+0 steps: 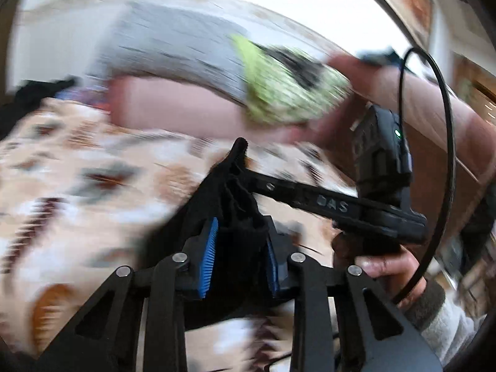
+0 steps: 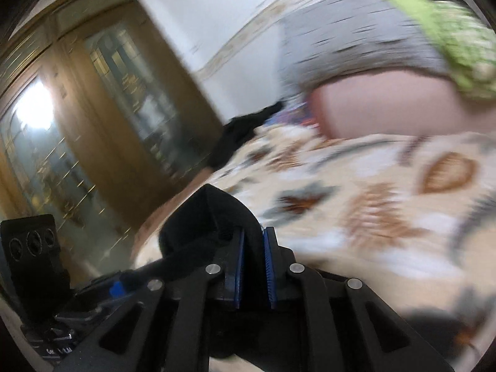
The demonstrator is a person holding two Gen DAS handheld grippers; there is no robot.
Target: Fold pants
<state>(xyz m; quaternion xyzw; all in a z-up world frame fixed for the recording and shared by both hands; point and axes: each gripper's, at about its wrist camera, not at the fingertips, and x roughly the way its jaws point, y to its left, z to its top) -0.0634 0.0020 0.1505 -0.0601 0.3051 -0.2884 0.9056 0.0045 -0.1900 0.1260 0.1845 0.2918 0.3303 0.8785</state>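
Note:
The pants are black cloth. In the left wrist view my left gripper (image 1: 240,257) is shut on a bunch of the black pants (image 1: 238,214), held above the patterned bedspread (image 1: 77,186). In the right wrist view my right gripper (image 2: 254,266) is shut on another fold of the black pants (image 2: 210,217), which bulges up between the blue pads (image 2: 269,263). The right gripper's body (image 1: 381,217) and the hand holding it show at the right of the left wrist view, close beside the left gripper. Both views are blurred by motion.
A floral cream bedspread (image 2: 372,201) covers the bed. A pink pillow (image 1: 173,111), a grey pillow (image 1: 173,46) and a green cloth (image 1: 285,90) lie at its head. Another dark garment (image 2: 241,130) lies at the bed's edge. A wooden glass-door wardrobe (image 2: 93,108) stands beside it.

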